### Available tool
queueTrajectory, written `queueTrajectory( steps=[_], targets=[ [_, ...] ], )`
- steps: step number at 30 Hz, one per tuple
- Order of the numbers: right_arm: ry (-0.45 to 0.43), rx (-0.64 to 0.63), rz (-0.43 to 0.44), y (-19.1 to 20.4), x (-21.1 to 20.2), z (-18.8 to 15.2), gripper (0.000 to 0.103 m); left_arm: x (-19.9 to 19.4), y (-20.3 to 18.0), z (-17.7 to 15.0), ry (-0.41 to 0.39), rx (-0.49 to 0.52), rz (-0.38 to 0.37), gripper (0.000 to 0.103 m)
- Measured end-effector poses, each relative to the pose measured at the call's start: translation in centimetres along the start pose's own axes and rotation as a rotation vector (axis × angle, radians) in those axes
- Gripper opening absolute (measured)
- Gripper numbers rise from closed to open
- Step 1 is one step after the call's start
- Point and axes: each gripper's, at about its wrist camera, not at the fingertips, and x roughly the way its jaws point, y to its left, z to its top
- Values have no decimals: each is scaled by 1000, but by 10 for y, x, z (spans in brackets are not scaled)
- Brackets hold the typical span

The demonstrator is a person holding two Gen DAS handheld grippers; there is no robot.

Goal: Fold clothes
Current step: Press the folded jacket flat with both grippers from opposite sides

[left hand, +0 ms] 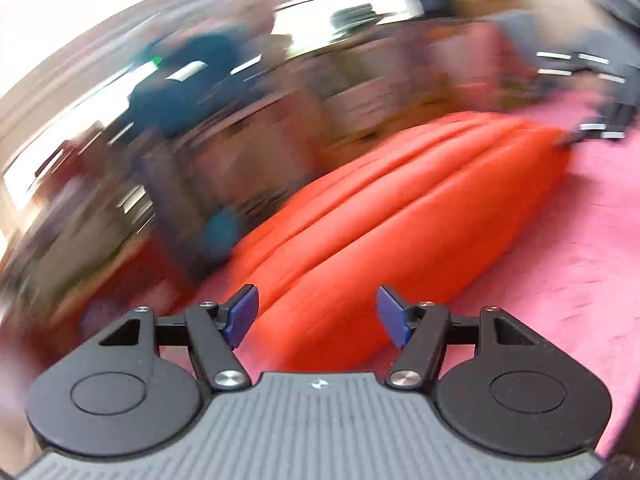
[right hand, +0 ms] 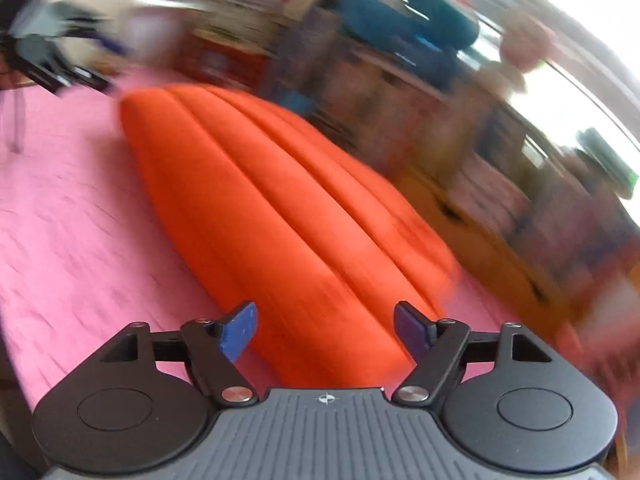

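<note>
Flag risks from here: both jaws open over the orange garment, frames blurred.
1. The orange garment lies bunched in long ridges, not flat, so the fold may hold creases.
2. It reaches near the far edge of the pink cover and could slide off.
3. Left gripper and right gripper stand open and empty; heavy blur may spoil a regrasp.
</note>
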Motion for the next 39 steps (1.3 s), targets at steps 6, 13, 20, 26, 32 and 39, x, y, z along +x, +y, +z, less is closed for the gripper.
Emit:
queueTrajectory(
  steps=[6,13,20,26,32,39],
  targets=[
    [-66,-366,130,77,46,58,58,45,-54,32,-35,205,-172,53],
    [-34,-480,139,99,88,70,39,92,-66,26,49,283,-216,51],
    [5,-425,173,85,99,64,47,102,-68,18,61,409,-265,56],
    [47,-488,224,90,113,57,49,119,-66,16,131,393,-326,59],
    [105,-323,308,55,111,41,37,122,-39,6,190,265,-386,59],
    [184,-228,263,13,91,5,34,112,-2,-17,239,123,-383,60]
  ],
)
